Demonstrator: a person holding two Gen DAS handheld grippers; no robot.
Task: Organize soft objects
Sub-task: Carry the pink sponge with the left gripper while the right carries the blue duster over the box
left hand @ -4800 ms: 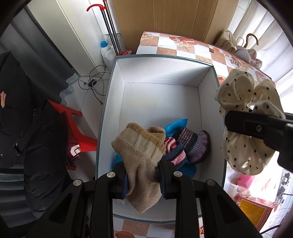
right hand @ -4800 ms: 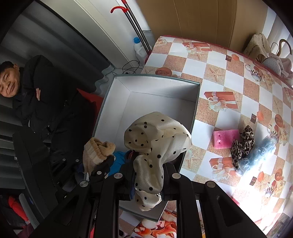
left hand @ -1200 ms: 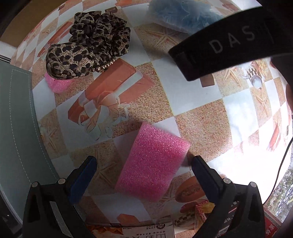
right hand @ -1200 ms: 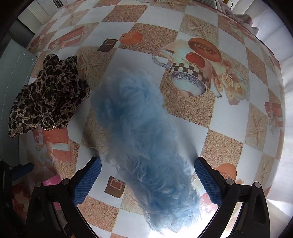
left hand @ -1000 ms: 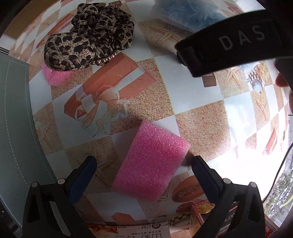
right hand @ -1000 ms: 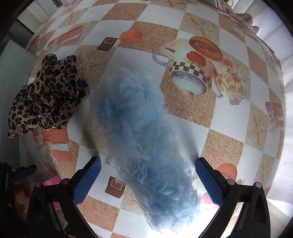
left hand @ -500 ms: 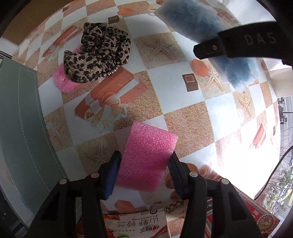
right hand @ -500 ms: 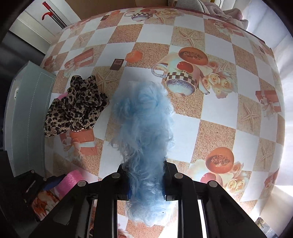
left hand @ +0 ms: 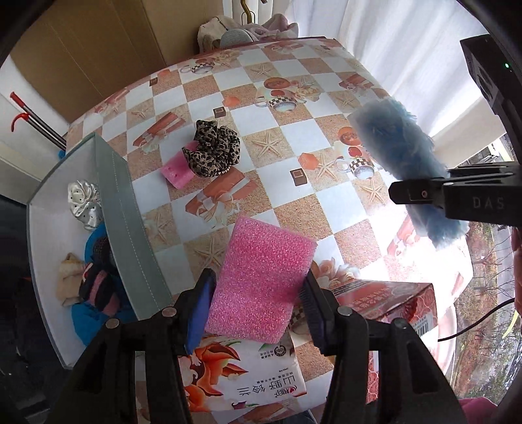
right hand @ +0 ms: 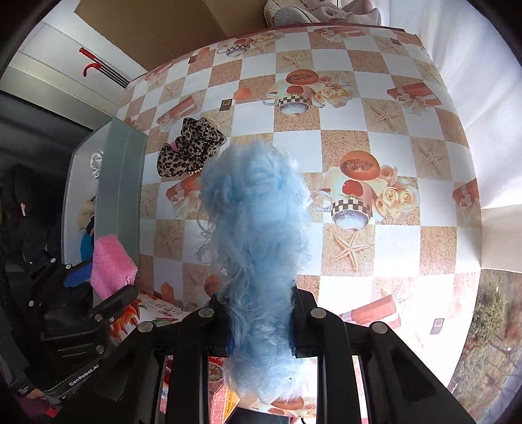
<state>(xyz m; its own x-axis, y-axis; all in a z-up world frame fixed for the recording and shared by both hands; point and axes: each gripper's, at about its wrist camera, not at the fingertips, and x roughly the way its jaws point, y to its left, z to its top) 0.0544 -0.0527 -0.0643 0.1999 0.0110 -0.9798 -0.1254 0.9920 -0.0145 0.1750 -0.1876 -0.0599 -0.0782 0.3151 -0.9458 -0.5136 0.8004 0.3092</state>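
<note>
My left gripper (left hand: 256, 310) is shut on a pink foam sponge (left hand: 261, 280) and holds it above the checkered table (left hand: 293, 130). My right gripper (right hand: 260, 321) is shut on a fluffy blue tuft (right hand: 257, 221), also lifted off the table; that tuft (left hand: 401, 156) hangs at the right of the left wrist view. A leopard-print scrunchie (left hand: 212, 151) lies on a second pink sponge (left hand: 177, 169) near the table's middle. The grey box (left hand: 127, 228) at the left holds a polka-dot cloth (left hand: 81, 202) and knitted socks (left hand: 94, 283).
A printed food packet (left hand: 248, 378) and a red carton (left hand: 385, 300) lie at the table's near edge. Bags (left hand: 235, 29) sit at the far edge in front of a cardboard sheet (left hand: 98, 49). White curtains (left hand: 407, 49) hang at the right.
Both grippers closed, the left on the pink sponge and the right on the blue tuft, then rose well above the table with them. The box came back into view.
</note>
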